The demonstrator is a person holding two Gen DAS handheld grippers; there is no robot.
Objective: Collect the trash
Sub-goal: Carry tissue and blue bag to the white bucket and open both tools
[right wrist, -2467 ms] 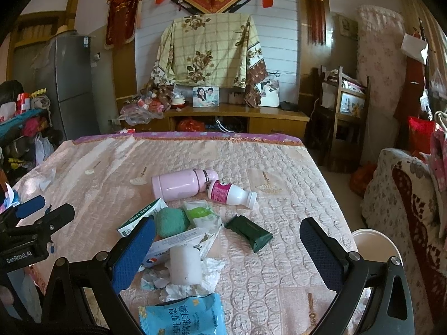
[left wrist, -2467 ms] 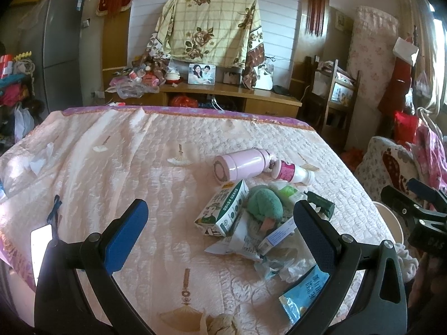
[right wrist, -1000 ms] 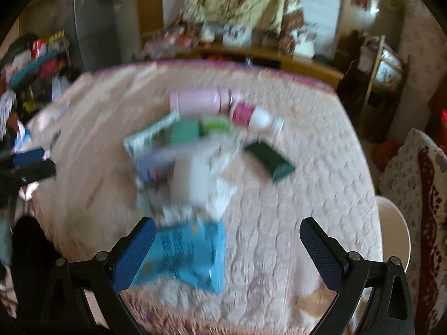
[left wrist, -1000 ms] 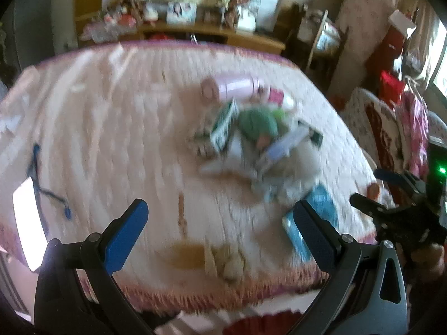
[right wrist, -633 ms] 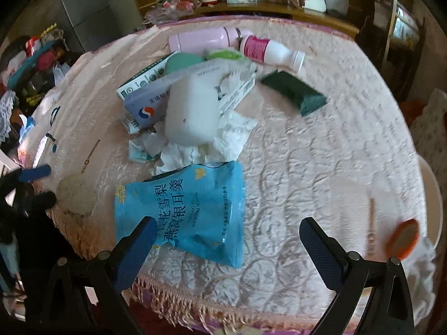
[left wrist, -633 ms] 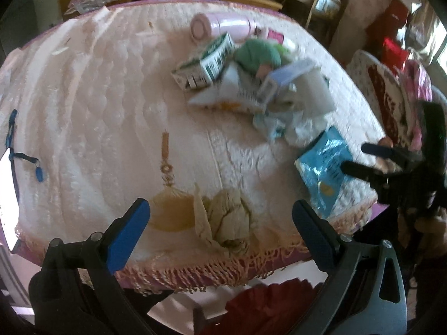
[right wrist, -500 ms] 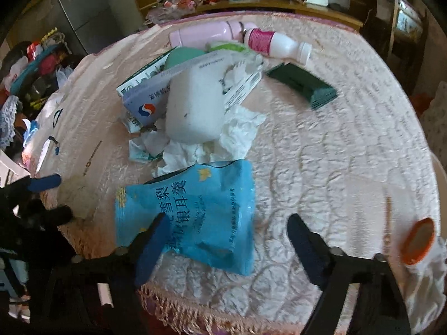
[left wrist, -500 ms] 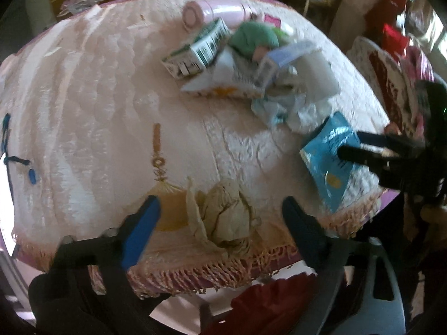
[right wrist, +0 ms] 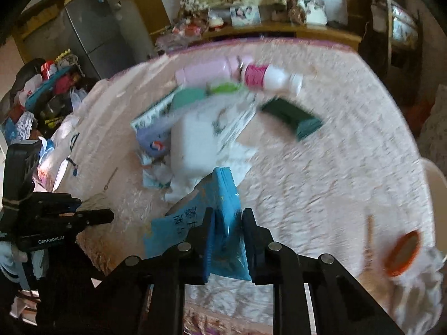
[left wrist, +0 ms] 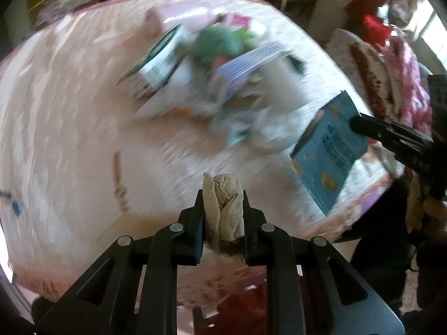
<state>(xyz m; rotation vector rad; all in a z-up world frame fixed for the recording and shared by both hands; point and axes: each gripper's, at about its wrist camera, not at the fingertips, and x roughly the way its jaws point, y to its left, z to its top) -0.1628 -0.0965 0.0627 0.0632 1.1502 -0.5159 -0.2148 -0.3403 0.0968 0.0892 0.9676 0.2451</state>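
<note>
My left gripper is shut on a crumpled beige paper wad and holds it above the near edge of the table. My right gripper is shut on a blue snack bag, lifted off the cloth; the bag also shows in the left wrist view. A blurred pile of trash lies mid-table: a white cup, tissues, cartons, a green ball. Behind it lie a pink flask, a white bottle with a pink label and a dark green packet.
The table carries a pink quilted cloth with a fringed edge. An orange lid lies at the right edge by a white bin rim. A sideboard and a fridge stand behind.
Both grippers have closed, the left on the paper wad, the right on the blue bag. Both items have come up off the cloth. The views are blurred by motion.
</note>
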